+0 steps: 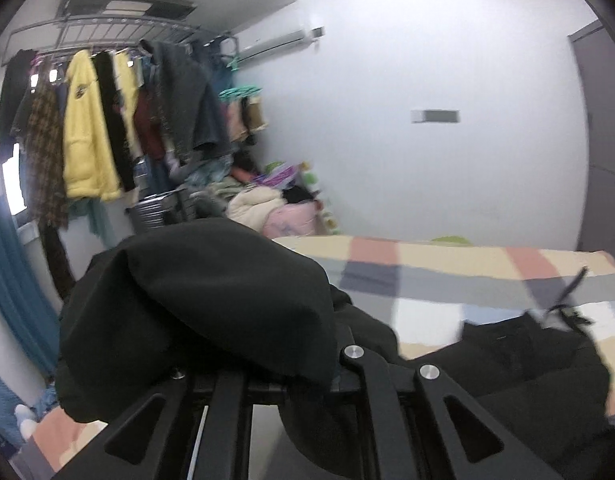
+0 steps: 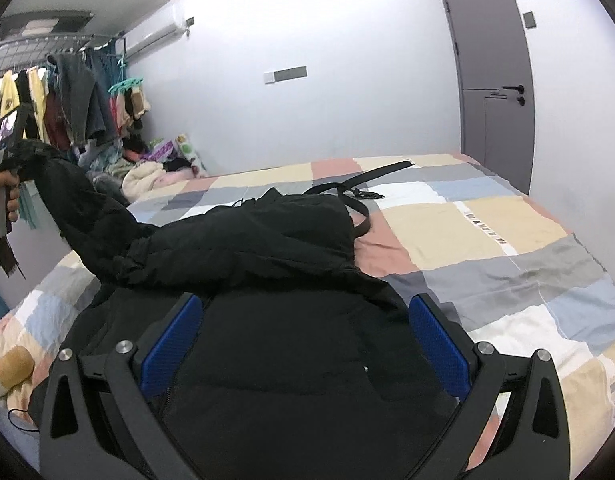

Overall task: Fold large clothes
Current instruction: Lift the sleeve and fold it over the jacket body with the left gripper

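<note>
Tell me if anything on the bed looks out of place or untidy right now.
A black belt lies loose and twisted on the patchwork bedspread behind the black coat. The coat is bunched, one sleeve lifted off the bed by the left gripper.

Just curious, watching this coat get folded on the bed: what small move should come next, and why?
Probably carry the lifted sleeve across onto the black coat: the left tool holds it raised off the patchwork bed, while the right tool hovers open.
</note>
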The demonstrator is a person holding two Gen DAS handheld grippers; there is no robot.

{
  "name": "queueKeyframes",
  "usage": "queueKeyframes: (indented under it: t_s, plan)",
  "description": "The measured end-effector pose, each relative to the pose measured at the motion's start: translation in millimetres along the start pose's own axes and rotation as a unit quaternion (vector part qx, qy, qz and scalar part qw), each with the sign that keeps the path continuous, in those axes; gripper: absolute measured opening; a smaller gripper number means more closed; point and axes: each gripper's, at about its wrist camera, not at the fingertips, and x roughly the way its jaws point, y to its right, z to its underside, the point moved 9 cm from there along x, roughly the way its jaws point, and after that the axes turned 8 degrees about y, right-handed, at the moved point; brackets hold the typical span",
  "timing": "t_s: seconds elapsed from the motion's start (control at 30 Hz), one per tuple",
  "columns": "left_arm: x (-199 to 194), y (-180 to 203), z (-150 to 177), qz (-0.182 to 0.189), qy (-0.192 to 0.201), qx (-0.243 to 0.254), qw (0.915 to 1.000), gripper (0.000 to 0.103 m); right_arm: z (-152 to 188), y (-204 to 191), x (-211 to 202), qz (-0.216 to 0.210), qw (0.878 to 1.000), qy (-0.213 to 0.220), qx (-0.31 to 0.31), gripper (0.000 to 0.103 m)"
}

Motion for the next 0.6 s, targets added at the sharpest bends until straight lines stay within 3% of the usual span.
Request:
queueKeyframes:
  t_s: [0.13,0.3,0.6]
  plan:
    - [-19.1,56.7,-15.6,0.041,0.003,-0.009,0.9991,0.01,-3.7,3.2,-4.5,-0.011,1.0,0.007,0.018,0.103]
    - [-31.6,132.2,-22.4,0.067,0.004,0.033,0.9972,0.01,-6.7,6.2,-8.1,-0.021,0.999,0.016,0.023,0.103]
    - [-44.1,256.6,13.2,0.125,0.004,0.078,0.9891,0.012,-4.0,20.8,-5.5,-0.029,0.998,0.006,0.052,0.103]
